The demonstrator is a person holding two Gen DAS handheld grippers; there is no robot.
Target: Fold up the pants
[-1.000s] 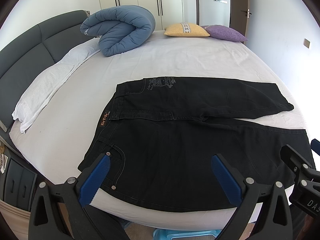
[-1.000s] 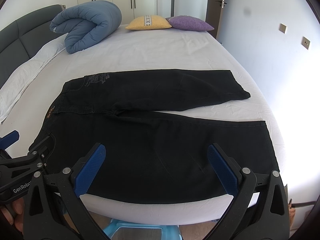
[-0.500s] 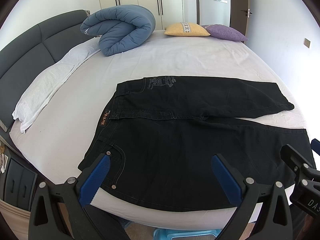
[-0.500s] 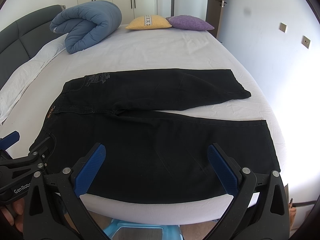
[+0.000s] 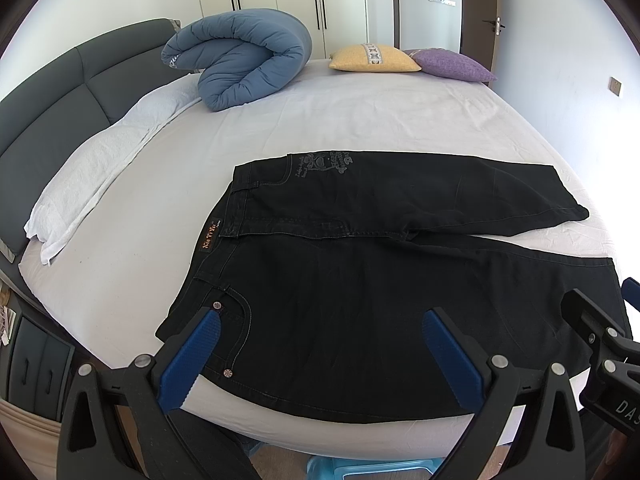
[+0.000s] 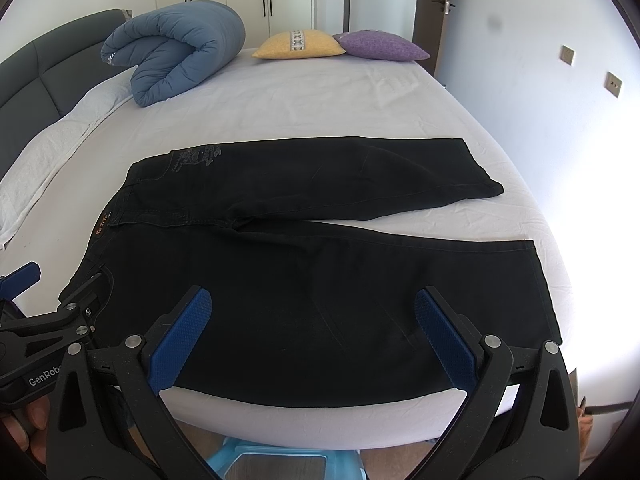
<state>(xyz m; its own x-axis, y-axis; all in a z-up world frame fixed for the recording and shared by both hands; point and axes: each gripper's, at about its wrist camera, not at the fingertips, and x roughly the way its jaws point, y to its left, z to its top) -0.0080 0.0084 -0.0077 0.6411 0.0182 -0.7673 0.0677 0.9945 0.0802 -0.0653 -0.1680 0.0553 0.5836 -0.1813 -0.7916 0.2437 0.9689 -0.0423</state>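
Note:
Black pants (image 5: 360,280) lie flat on the white bed (image 5: 360,116), waistband to the left, the two legs spread to the right; they also show in the right wrist view (image 6: 304,280). My left gripper (image 5: 320,330) is open and empty, held above the near edge of the pants by the front pocket. My right gripper (image 6: 312,304) is open and empty above the near leg. Each gripper shows at the edge of the other's view, the right one (image 5: 600,344) and the left one (image 6: 52,320).
A rolled blue duvet (image 5: 244,56) lies at the far left of the bed. A yellow pillow (image 5: 374,58) and a purple pillow (image 5: 452,65) lie at the far end. White pillows (image 5: 100,168) line the grey headboard (image 5: 60,96). A blue stool (image 6: 276,460) stands below the bed edge.
Both grippers have shifted very slightly toward the bed; the pants sit a touch lower in the views. Both stay open.

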